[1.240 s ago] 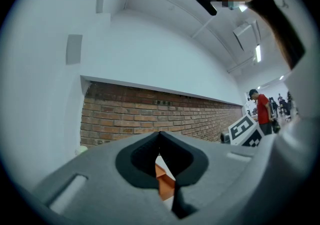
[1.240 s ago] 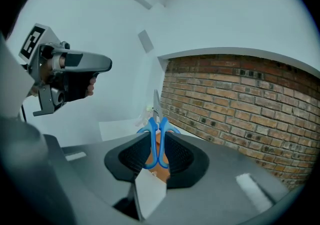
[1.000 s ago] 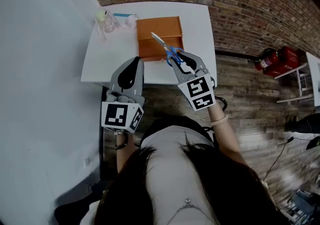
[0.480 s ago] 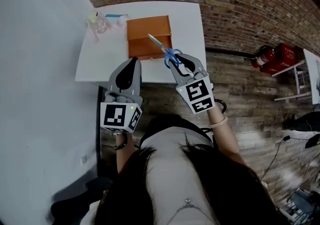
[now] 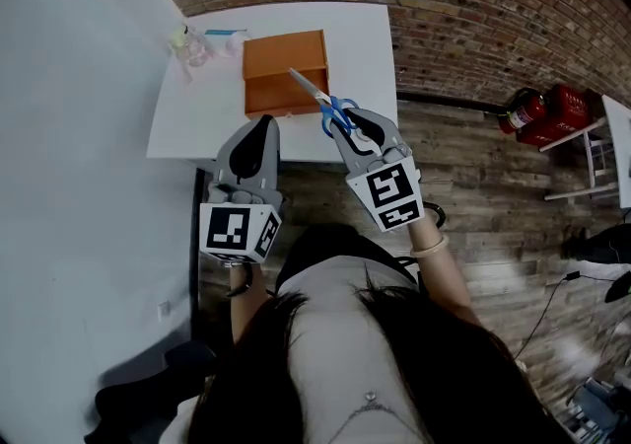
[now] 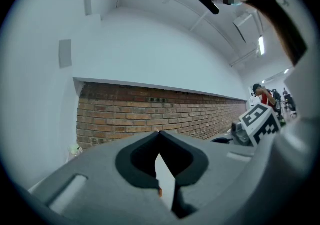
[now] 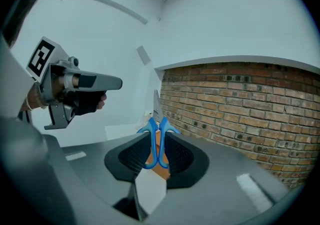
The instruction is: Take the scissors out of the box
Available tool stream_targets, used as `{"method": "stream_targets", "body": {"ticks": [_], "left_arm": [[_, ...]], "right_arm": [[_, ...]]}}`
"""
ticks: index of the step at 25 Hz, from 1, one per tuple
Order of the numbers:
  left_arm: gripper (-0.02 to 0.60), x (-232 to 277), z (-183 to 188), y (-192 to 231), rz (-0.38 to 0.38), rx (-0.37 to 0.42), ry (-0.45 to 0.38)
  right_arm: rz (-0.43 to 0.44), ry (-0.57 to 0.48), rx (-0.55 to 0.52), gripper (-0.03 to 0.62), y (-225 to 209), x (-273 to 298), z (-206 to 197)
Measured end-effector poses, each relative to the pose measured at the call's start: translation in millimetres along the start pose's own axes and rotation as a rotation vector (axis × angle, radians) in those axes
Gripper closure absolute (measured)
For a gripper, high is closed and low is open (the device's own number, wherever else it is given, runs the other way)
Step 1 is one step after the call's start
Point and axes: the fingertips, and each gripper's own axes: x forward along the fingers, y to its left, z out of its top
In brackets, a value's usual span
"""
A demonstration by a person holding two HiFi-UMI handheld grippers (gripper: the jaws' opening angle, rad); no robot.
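Note:
The scissors (image 5: pixel 317 100) have blue handles and silver blades. My right gripper (image 5: pixel 347 126) is shut on the handles, and the blades point up and away toward the brick wall. In the right gripper view the scissors (image 7: pixel 154 136) stand upright between the pads of the right gripper (image 7: pixel 155 143). They hang above the front right corner of the open orange box (image 5: pixel 284 69) on the white table (image 5: pixel 197 116). My left gripper (image 5: pixel 260 124) is shut with nothing in it at the table's near edge, left of the scissors. In its own view the left gripper (image 6: pixel 159 134) shows tips that meet.
Small clear bottles and a blue-tipped thing (image 5: pixel 194 40) lie at the table's far left corner. A brick wall (image 5: pixel 473 8) runs behind the table. Red fire extinguishers (image 5: pixel 537 114) stand on the wooden floor at the right. A white wall (image 5: pixel 69 136) closes the left side.
Both grippers have drawn back a little from the table toward the person. The scissors stayed in the right gripper and now sit further right of the box.

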Motion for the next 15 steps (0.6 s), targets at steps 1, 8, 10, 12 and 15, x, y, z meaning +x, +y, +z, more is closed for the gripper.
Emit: {"method": "stream_targets", "body": {"ticks": [1, 8, 10, 12, 15], "left_arm": [[0.581, 0, 0, -3, 0.003, 0.003, 0.002], [0.581, 1, -1, -18, 0.023, 0.015, 0.010], [0.581, 2, -3, -20, 0.027, 0.018, 0.016], [0.581, 3, -3, -22, 0.026, 0.022, 0.017], [0.581, 7, -2, -22, 0.021, 0.029, 0.016]], "right_arm": [[0.003, -0.005, 0.003, 0.496, -1, -2, 0], [0.022, -0.051, 0.011, 0.496, -7, -13, 3], [0.027, -0.064, 0.012, 0.496, -8, -15, 5], [0.029, -0.075, 0.013, 0.496, -10, -16, 8], [0.028, -0.089, 0.010, 0.496, -10, -16, 12]]}}
